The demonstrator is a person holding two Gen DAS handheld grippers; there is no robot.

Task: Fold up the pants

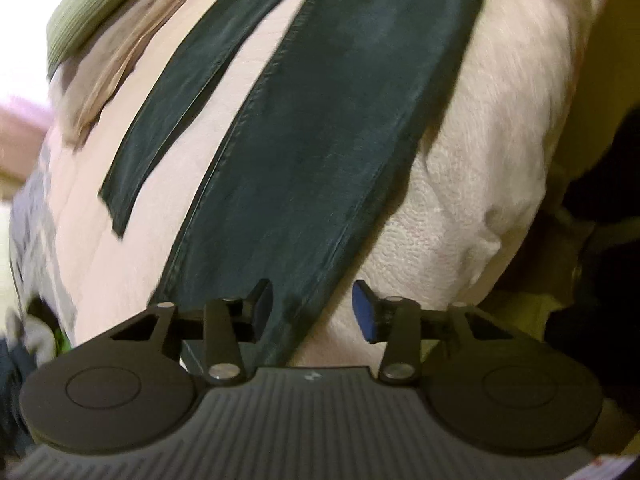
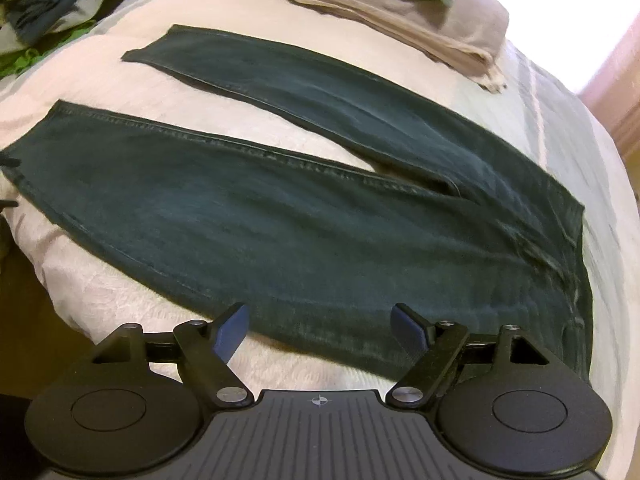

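Dark denim pants lie flat on the pale bedspread, legs splayed in a V, near leg running along the bed's near edge. Left gripper half-open, straddling the near leg's cuff end; pads don't look pressed, nothing held. Right gripper wide, empty, over the near leg's outer seam up toward the waist. Denim looks heavy, limp, grippy, not fragile; it'll sag between grips. Best hold: pinch the thick seam or hem, cuff and waist together. Folded towels at the far edge.
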